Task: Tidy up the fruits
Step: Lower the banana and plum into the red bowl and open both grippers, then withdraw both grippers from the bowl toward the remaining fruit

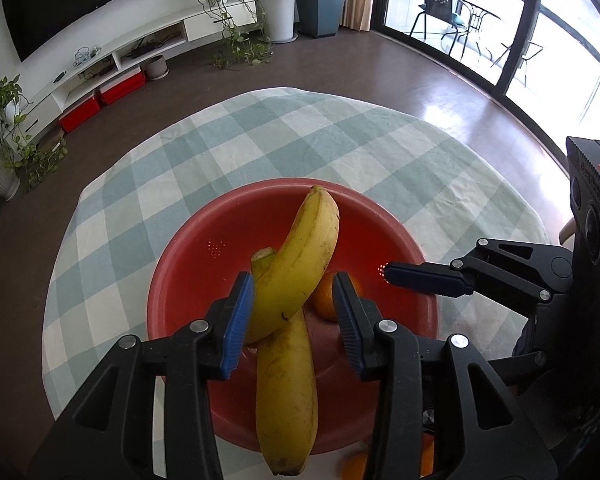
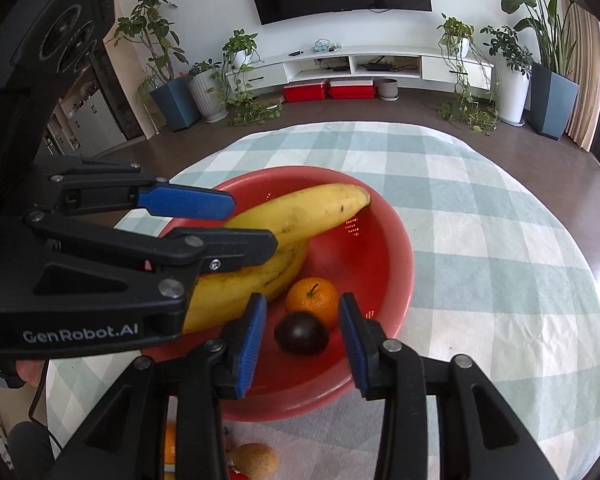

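Over the red bowl (image 2: 396, 248), my left gripper (image 1: 294, 312) stands part open astride the upper banana (image 1: 300, 260), pads off it; my right gripper (image 2: 302, 340) gapes likewise over the dark fruit (image 2: 301, 333) beside the orange (image 2: 313, 300), gripping nothing. I'd lift both straight up, clear of the rim.

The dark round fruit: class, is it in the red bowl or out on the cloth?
In. The dark round fruit lies inside the red bowl, against the orange, with the bowl's rim all round it.
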Tool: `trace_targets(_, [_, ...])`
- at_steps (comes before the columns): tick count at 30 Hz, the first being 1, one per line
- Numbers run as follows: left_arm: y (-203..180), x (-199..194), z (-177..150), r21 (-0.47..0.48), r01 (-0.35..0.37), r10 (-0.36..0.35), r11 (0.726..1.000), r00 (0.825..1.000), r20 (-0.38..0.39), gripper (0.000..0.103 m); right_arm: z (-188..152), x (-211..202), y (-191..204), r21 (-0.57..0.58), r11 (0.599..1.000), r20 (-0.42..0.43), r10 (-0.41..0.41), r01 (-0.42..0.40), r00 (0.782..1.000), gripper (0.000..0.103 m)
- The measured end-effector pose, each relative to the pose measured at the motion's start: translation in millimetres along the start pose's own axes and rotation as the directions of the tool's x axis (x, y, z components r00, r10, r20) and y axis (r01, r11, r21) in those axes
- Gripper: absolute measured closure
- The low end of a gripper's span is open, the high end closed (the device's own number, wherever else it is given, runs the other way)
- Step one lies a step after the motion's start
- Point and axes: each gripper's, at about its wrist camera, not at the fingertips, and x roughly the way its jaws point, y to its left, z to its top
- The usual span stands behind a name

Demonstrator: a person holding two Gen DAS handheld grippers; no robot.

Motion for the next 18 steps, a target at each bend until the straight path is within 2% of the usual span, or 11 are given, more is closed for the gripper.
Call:
trace_targets(5, [-2.7, -15.5, -6.5, 0.001, 0.004, -0.004, 1.0, 0.999, 0.033, 0.063, -2.7, -4.8, -0.4, 0.001, 1.0, 0.005, -0.002, 0.002, 1.0, 0.059])
trace_targets(7, [-1.8, -25.7, -12.2, -0.01, 0.003, -0.003, 1.0, 0.998, 0.056, 0.055, -3.7, -9.7, -0.7, 0.005, 1.0, 0.011, -0.004, 0.004, 1.0, 0.059])
trace_targets(9, [0.2, -38.4, -20.9, -0.03, 0.001, 0.001, 1.0, 0.996, 0.086, 0.042, -6.3, -18.5, -1.3, 0.011, 1.0, 0.026, -0.005, 0.004, 1.0, 0.058])
trace_targets(10, [1.5, -45.8, -27.1, -0.043, 0.0, 0.005, 0.999, 0.995, 0.104, 0.038, -8.2, -24.4, -2.6, 0.019, 1.0, 0.038, -0.007, 0.006, 0.999, 0.053])
trace_targets(11, [3.2, -53.8, -34.3, -0.06, -0.006, 0.013, 0.998, 0.992, 0.123, 0.029, -10.8, -31.6, -4.8, 0.031, 0.999, 0.053, -0.009, 0.007, 0.999, 0.044])
trace_targets(12, [4.8, -61.4, -42.0, -0.076, -0.015, 0.026, 0.997, 0.989, 0.143, 0.021, -14.3, -39.4, -7.3, 0.045, 0.999, 0.073, -0.01, 0.006, 0.997, 0.039])
trace_targets(14, [7.5, -75.1, -59.9, -0.117, -0.013, 0.034, 0.993, 0.983, 0.178, 0.009, -24.1, -56.8, -11.7, 0.072, 0.997, 0.114, -0.013, 0.005, 0.993, 0.025])
trace_targets(15, [8.9, -81.0, -70.3, -0.14, -0.01, 0.037, 0.99, 0.981, 0.19, 0.004, -29.7, -64.6, -14.1, 0.081, 0.997, 0.131, -0.015, 0.004, 0.991, 0.023])
trace_targets(18, [10.9, -96.7, -105.3, -0.202, 0.003, 0.044, 0.979, 0.973, 0.228, 0.002, -51.3, -85.1, -19.1, 0.104, 0.995, 0.153, -0.026, 0.011, 0.988, 0.022])
